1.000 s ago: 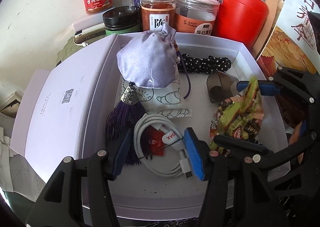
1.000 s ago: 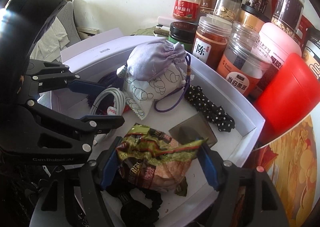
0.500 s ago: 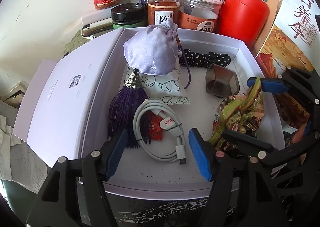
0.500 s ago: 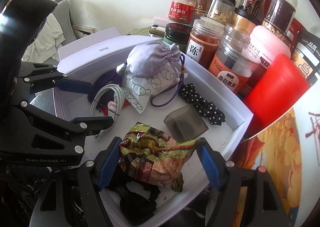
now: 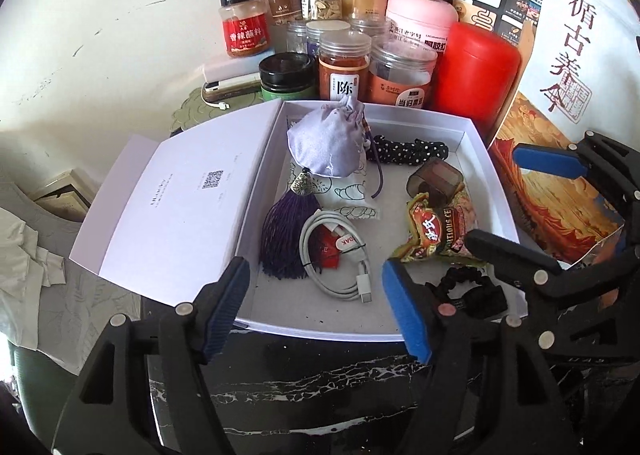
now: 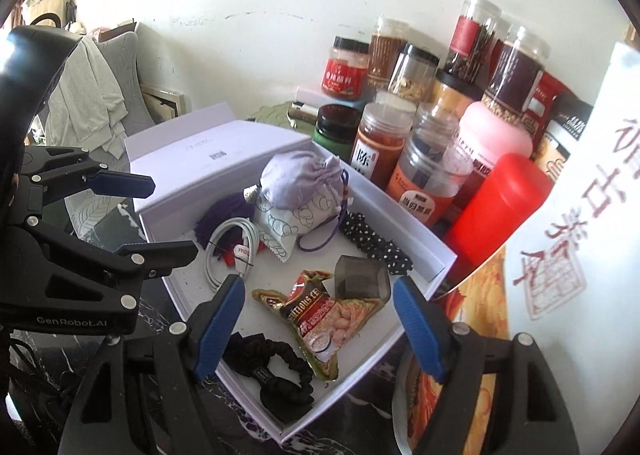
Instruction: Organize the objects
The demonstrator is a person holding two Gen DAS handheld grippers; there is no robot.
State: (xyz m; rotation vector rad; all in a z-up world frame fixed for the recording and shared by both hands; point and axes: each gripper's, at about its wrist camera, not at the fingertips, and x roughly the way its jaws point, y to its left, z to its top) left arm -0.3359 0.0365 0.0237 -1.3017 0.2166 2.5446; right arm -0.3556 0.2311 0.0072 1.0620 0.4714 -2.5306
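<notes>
A white box (image 5: 476,135) (image 6: 444,255) holds a lilac drawstring pouch (image 5: 328,147) (image 6: 300,185) with a purple tassel (image 5: 286,235), a coiled white cable (image 5: 340,255) (image 6: 232,243), a polka-dot hair tie (image 5: 412,151) (image 6: 376,243), a smoky plastic cup (image 5: 436,179) (image 6: 360,279), a snack packet (image 5: 436,231) (image 6: 320,319) and a black scrunchie (image 6: 276,371). My left gripper (image 5: 316,311) is open and empty at the box's near edge. My right gripper (image 6: 320,331) is open above the packet, which lies flat in the box.
The box's lid (image 5: 180,191) lies open to the left. Several spice jars (image 5: 344,67) and a red canister (image 5: 476,71) crowd behind the box. A poster bag (image 5: 580,55) stands on the right. A dark marble tabletop (image 5: 300,387) lies below.
My right gripper has opened and let go of the snack packet, which now lies in the box. Both grippers have drawn back and up from the box.
</notes>
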